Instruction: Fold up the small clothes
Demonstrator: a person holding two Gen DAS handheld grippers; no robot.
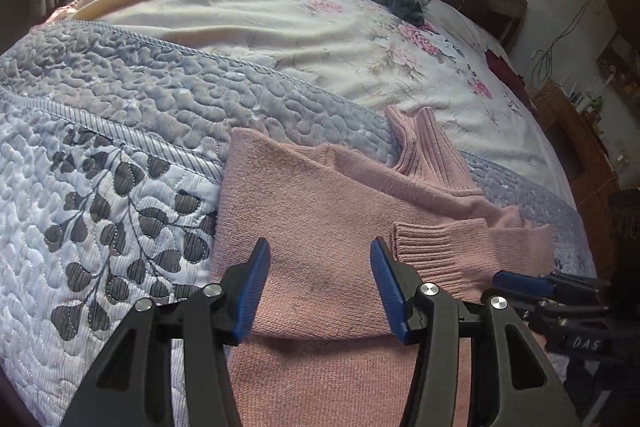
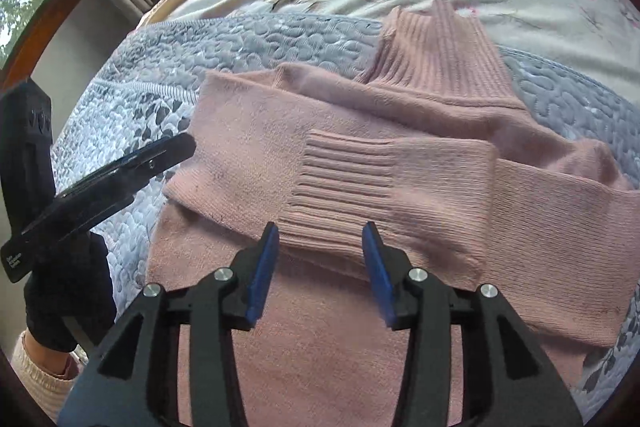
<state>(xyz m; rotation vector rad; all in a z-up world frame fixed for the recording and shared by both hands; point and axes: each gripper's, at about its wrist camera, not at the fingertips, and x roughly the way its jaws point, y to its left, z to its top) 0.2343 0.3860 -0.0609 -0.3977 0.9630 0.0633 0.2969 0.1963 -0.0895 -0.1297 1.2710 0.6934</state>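
- Grey-blue quilted bedspread with a dark leaf print point(image 1: 100, 187): covers the left and near side of the bed and bears the garment.
- Left gripper point(image 1: 320, 287): jaws parted, empty, poised over the garment's body.
- Pink knitted turtleneck sweater point(image 2: 248, 131): lies flat on the quilt, ribbed collar away from the cameras, both sleeves folded across the chest.
- Ribbed pink sleeve cuff point(image 2: 340, 183): lies uppermost.
- Handling, judged: soft, light, limp; take the bottom hem or side edges, pinching all layers.
- Right gripper point(image 2: 320, 267): jaws parted, empty, just short of the cuff.
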